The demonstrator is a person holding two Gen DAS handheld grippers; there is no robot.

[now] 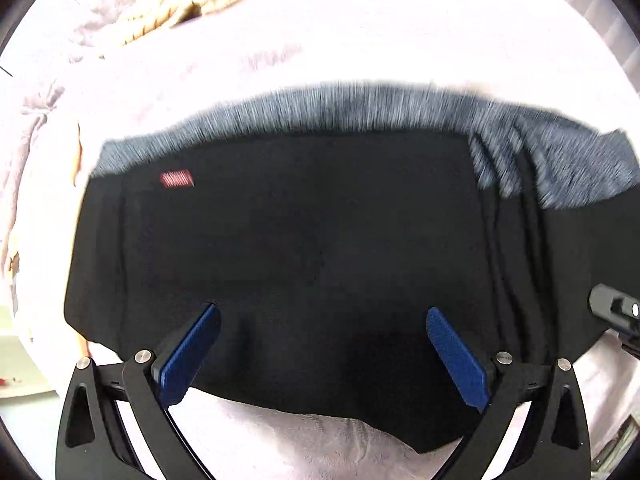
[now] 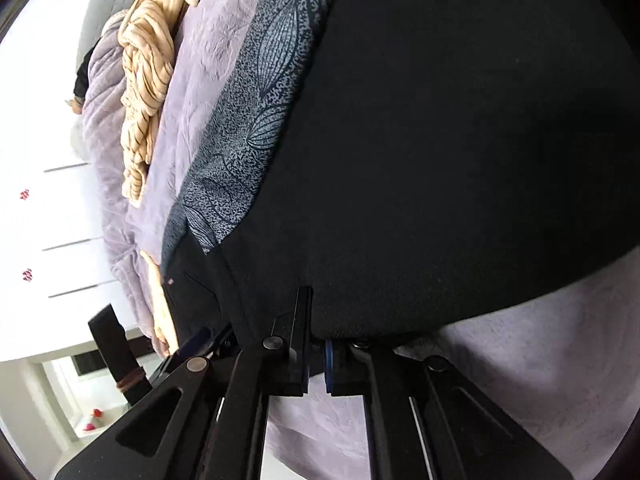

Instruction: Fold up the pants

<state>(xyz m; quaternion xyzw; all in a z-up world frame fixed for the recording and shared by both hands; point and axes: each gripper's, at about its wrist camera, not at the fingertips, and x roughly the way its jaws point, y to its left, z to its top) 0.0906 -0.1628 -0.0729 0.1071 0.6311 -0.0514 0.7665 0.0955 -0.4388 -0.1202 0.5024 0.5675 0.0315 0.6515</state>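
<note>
The black pants (image 1: 304, 240) lie folded on a pale lilac blanket (image 1: 340, 52), with a small red label (image 1: 177, 179) near their left end. A grey-blue patterned cloth (image 1: 360, 108) shows along their far edge. My left gripper (image 1: 324, 320) hovers over the near part of the pants, its blue fingers (image 1: 192, 354) wide apart and empty. In the right wrist view the pants (image 2: 460, 160) fill the frame, beside the patterned cloth (image 2: 256, 120). My right gripper (image 2: 316, 360) is shut on the near edge of the pants. Its body shows in the left wrist view (image 1: 616, 308).
A tan striped garment (image 2: 148, 80) lies bunched on the blanket (image 2: 540, 360) beyond the pants; it also shows at the top of the left wrist view (image 1: 192, 4). White furniture (image 2: 48, 200) stands past the bed's edge.
</note>
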